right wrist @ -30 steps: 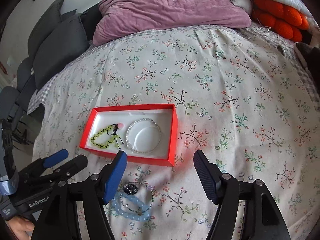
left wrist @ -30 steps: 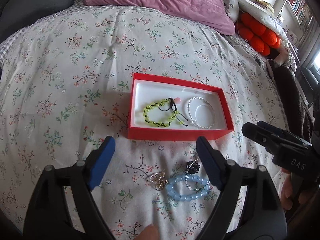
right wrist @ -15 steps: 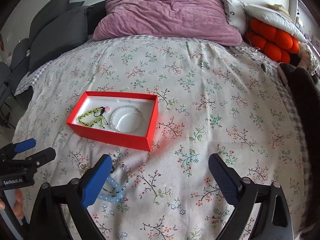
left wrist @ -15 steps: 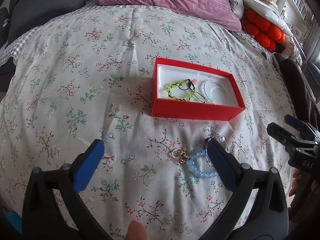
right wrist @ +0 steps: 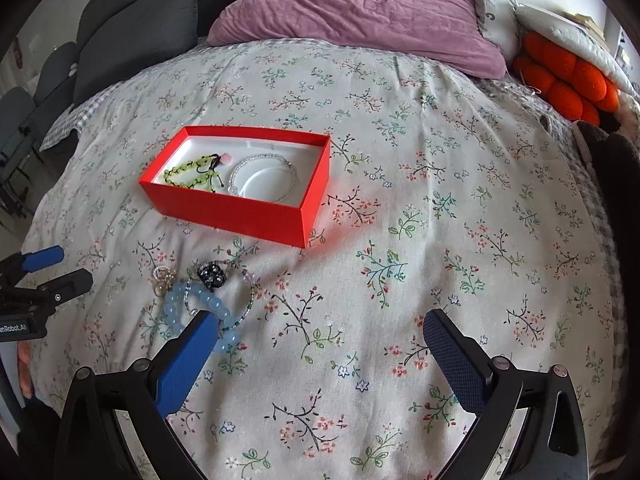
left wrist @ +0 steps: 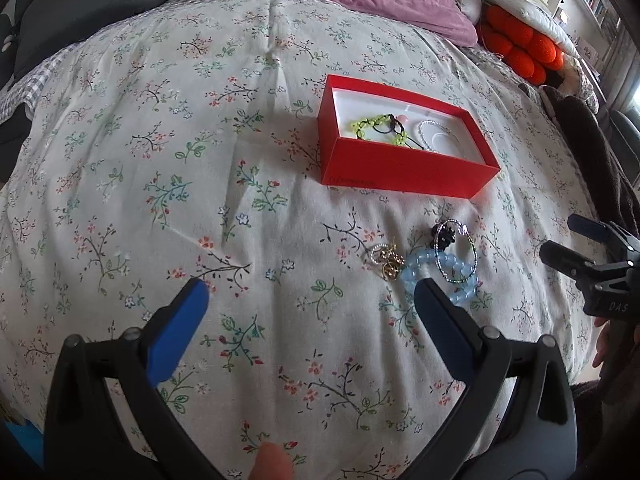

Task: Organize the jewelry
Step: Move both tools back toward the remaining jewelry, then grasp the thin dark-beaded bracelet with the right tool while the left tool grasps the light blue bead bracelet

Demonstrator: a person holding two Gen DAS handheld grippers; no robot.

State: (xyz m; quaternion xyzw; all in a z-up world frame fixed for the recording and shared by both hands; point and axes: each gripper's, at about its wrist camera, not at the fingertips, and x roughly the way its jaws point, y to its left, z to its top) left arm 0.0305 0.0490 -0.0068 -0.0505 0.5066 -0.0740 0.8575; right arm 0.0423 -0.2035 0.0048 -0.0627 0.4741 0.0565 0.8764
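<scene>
Red box (left wrist: 404,164) on the bed holds a green bracelet (left wrist: 378,130) and a silver one (left wrist: 434,136); a pale blue beaded bracelet (left wrist: 456,276) lies just in front. Both hand-held grippers, left (left wrist: 308,298) and right (right wrist: 320,326), gape wide, empty.

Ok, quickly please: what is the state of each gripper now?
Left gripper: open, holding nothing.
Right gripper: open, holding nothing.
</scene>
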